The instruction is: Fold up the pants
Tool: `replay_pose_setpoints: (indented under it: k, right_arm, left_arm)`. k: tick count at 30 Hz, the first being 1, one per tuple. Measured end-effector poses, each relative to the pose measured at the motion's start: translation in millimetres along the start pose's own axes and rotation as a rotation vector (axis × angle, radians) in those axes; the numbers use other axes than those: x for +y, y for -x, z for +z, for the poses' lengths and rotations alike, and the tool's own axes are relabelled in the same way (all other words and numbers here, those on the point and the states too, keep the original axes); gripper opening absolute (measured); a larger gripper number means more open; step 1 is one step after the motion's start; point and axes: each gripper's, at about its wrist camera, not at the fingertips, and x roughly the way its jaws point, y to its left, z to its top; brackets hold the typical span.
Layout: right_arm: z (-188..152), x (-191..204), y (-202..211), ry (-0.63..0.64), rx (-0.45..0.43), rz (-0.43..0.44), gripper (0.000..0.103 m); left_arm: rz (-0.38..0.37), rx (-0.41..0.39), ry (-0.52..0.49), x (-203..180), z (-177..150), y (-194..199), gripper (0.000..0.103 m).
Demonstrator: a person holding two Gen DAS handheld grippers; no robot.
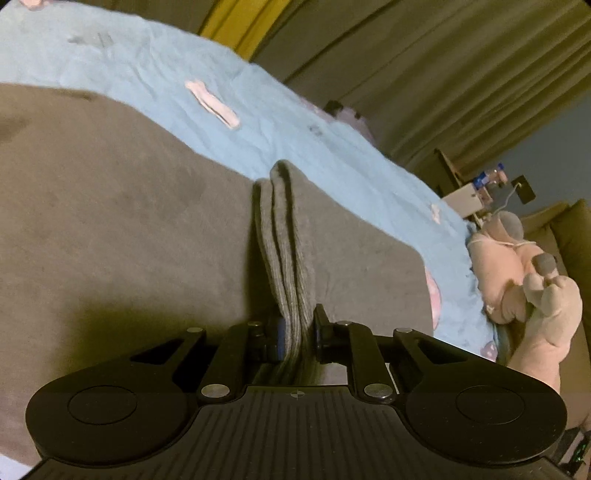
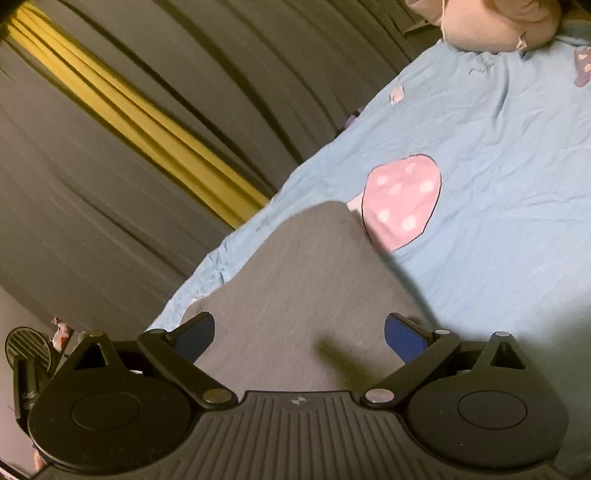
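Note:
Grey pants [image 1: 129,221] lie spread on a light blue bedsheet [image 1: 295,122]. My left gripper [image 1: 295,332] is shut on a ribbed grey cuff or waistband edge of the pants [image 1: 284,240], which stands up in doubled layers between the jaws. In the right wrist view the grey pants [image 2: 295,288] lie under my right gripper [image 2: 299,332], whose jaws stand wide open over the fabric with nothing between the blue pads [image 2: 404,339].
A pink plush toy [image 1: 517,273] lies at the bed's right edge and also shows in the right wrist view [image 2: 495,22]. The sheet [image 2: 498,166] has a pink mushroom print [image 2: 402,199]. Grey and yellow curtains [image 2: 129,110] hang behind the bed.

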Motion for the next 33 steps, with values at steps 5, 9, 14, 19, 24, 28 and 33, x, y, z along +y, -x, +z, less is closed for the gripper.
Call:
replay_pose_setpoints:
  k: [5, 9, 14, 19, 24, 28, 33]
  right_arm:
    - [-1.4, 5.8, -2.3, 0.033, 0.010, -0.014, 0.099]
    - [-2.8, 9.6, -11.0, 0.068, 0.041, -0.043, 0.099]
    - [-9.1, 14.0, -27.6, 0.132, 0.125, -0.116, 0.099]
    - [-19.7, 26.9, -43.7, 0.261, 0.179, -0.221, 0.099]
    - [-25.8, 37.0, -45.4, 0.351, 0.173, -0.255, 0.099]
    - [-29.0, 39.3, -49.1, 0.379, 0.184, -0.285, 0.099]
    - [-33.7, 42.8, -55.6, 0.419, 0.209, -0.346, 0.099]
  left_arm:
    - [0.042, -0.037, 0.015, 22.2, 9.7, 23.9, 0.017]
    - [0.090, -0.063, 0.040, 38.0, 12.4, 33.8, 0.017]
    - [0.149, -0.095, 0.061, 65.8, 7.1, 42.3, 0.017]
    - [0.212, -0.082, 0.099, 88.2, -2.1, 33.3, 0.024]
    - [0.238, -0.159, 0.014, 73.3, -14.1, 56.7, 0.057]
    - [0.178, -0.181, 0.051, 77.4, -25.0, 71.4, 0.063]
    - [0.188, -0.207, 0.122, 82.4, -26.9, 87.2, 0.068]
